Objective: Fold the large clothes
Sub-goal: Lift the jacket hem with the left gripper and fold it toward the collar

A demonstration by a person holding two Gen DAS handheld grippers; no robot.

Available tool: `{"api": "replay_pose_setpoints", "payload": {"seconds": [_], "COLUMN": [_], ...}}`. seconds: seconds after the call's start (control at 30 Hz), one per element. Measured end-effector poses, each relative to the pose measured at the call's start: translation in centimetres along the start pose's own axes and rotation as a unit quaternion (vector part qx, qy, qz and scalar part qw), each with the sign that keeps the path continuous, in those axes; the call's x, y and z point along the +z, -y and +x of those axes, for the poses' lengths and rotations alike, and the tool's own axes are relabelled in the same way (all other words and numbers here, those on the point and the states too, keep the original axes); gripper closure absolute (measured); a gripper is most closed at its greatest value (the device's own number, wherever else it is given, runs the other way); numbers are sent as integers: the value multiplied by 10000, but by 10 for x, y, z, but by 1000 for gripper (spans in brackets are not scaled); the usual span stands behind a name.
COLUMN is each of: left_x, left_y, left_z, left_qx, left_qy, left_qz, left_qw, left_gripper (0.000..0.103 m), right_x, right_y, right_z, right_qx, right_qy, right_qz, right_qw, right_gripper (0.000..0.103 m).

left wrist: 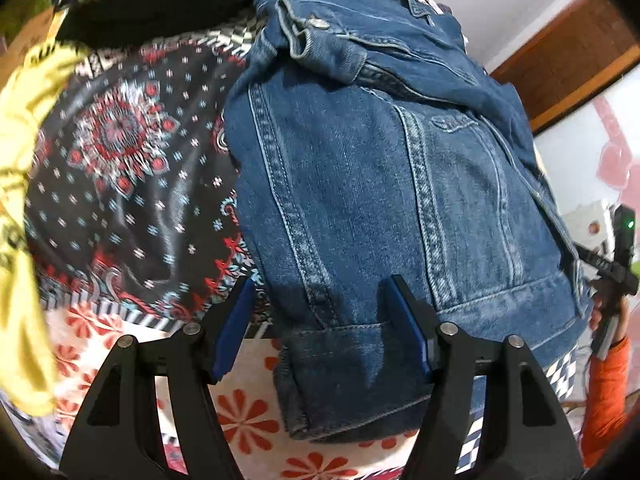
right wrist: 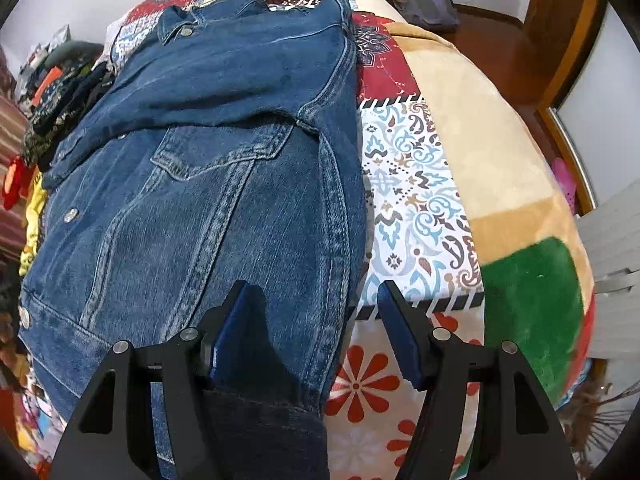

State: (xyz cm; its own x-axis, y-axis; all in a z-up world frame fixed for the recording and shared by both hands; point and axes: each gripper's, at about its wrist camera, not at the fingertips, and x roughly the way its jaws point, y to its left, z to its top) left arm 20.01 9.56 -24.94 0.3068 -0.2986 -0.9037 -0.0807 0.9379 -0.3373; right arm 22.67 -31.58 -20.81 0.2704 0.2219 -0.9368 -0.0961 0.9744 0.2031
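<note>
Left gripper (left wrist: 320,320): jaws held apart over a cuff | Right gripper (right wrist: 316,328): jaws held apart at the hem edge | Denim jacket (right wrist: 192,184): laid front-up, sleeves folded inward, on patterned bedspread (right wrist: 416,200) | Beyond: tan blanket (right wrist: 480,136), wooden frame (right wrist: 560,32)

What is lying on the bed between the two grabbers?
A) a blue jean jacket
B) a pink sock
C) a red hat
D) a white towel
A: a blue denim jacket with seams, snaps and a chest pocket lies flat on the patterned bedspread; the left wrist view shows it too.
</note>
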Motion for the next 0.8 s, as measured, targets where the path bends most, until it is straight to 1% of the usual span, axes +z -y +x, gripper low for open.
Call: {"api": "replay_pose_setpoints", "payload": {"seconds": [0.03, 0.07, 0.1, 0.13, 0.17, 0.2, 0.23, 0.27, 0.3, 0.33, 0.37, 0.43, 0.47, 0.53, 0.6, 0.67, 0.73, 0.77, 0.8], "left_x": [1, 1, 2, 1, 0, 0, -1, -1, 0, 1, 3, 13, 18, 27, 41, 59, 81, 94, 109], "left_y": [-3, -6, -7, -6, -4, -2, 1, 4, 6, 10, 13, 19, 25, 36, 51, 61, 61, 62, 64], "left_z": [1, 2, 2, 0, -3, -5, -8, -12, -15, -19, -24, -37, -46, -62, -77, -89, -97, -102, -107], "left_qx": [-133, -301, -387, -435, -370, -298, -266, -231, -182, -149, -146, -224, -290, -384, -381, -409, -441, -419, -323], "left_qy": [-36, -70, -52, 48, 133, 165, 202, 251, 281, 311, 361, 543, 715, 991, 1256, 1455, 1605, 1675, 1798], "left_qz": [-153, -327, -389, -374, -288, -211, -130, -60, -1, 62, 94, 166, 212, 316, 493, 610, 667, 655, 607], "left_qw": [9998, 9990, 9985, 9983, 9988, 9992, 9994, 9994, 9994, 9994, 9992, 9981, 9968, 9938, 9901, 9866, 9838, 9828, 9813], "left_gripper": [38, 43, 48, 64, 73, 77, 80, 86, 87, 87, 88, 89, 89, 89, 90, 90, 93, 93, 93], "right_x": [3, 6, 6, 7, 8, 9, 7, 7, 8, 9, 9, 13, 18, 31, 46, 68, 88, 104, 111], "right_y": [1, 2, 1, 2, 3, 2, 1, -1, -2, -5, -7, -12, -16, -26, -36, -45, -48, -50, -47], "right_z": [0, 1, 3, 6, 8, 9, 10, 10, 9, 9, 9, 5, 2, -14, -33, -52, -64, -70, -74], "right_qx": [48, 162, 272, 391, 451, 488, 548, 640, 722, 759, 735, 840, 886, 842, 826, 826, 853, 908, 906], "right_qy": [8, 13, 8, -26, -60, -80, -100, -142, -196, -259, -285, -209, -138, 191, 537, 922, 1150, 1259, 1339], "right_qz": [9, 34, 61, 106, 149, 166, 159, 130, 87, 43, 22, -57, -116, -321, -530, -668, -704, -709, -704], "right_qw": [10000, 9999, 9996, 9992, 9989, 9986, 9983, 9978, 9972, 9968, 9969, 9962, 9959, 9958, 9937, 9901, 9872, 9853, 9843], "right_gripper": [42, 42, 40, 39, 39, 42, 49, 54, 73, 85, 91, 91, 91, 92, 92, 92, 92, 92, 92]}}
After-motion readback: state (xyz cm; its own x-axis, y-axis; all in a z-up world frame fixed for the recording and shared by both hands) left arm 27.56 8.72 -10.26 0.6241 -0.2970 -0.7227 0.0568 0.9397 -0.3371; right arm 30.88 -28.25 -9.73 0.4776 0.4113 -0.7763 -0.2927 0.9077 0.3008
